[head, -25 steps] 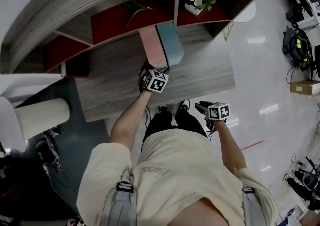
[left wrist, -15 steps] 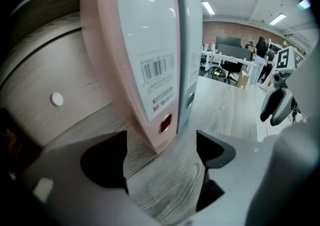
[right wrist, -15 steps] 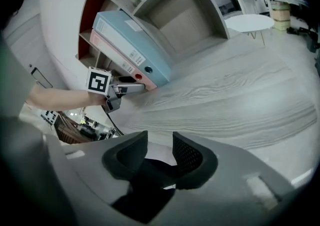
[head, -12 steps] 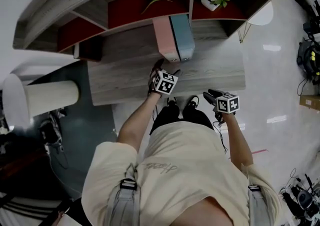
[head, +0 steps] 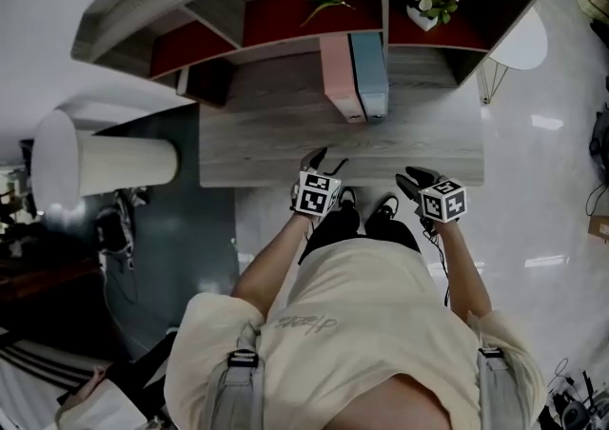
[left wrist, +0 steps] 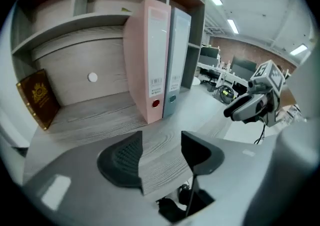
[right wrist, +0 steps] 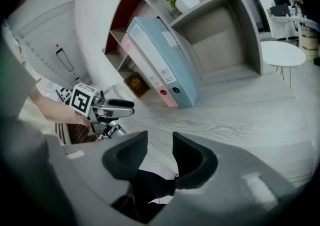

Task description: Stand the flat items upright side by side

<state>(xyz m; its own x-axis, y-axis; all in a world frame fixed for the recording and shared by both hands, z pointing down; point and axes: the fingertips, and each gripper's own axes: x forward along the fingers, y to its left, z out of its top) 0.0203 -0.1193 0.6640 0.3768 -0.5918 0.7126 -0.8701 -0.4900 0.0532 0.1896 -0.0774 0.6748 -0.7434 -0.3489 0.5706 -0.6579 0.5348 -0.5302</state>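
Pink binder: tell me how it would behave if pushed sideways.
The pink binder probably stays stiff: its covers look like rigid board. Tall on a narrow base, it may tip toward its free side; the blue binder against it should block the other. It might slide on the smooth desk.

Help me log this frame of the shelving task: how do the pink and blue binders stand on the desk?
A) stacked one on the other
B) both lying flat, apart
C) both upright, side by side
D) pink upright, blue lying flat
C: the pink binder and the blue binder both stand upright against each other on the desk.
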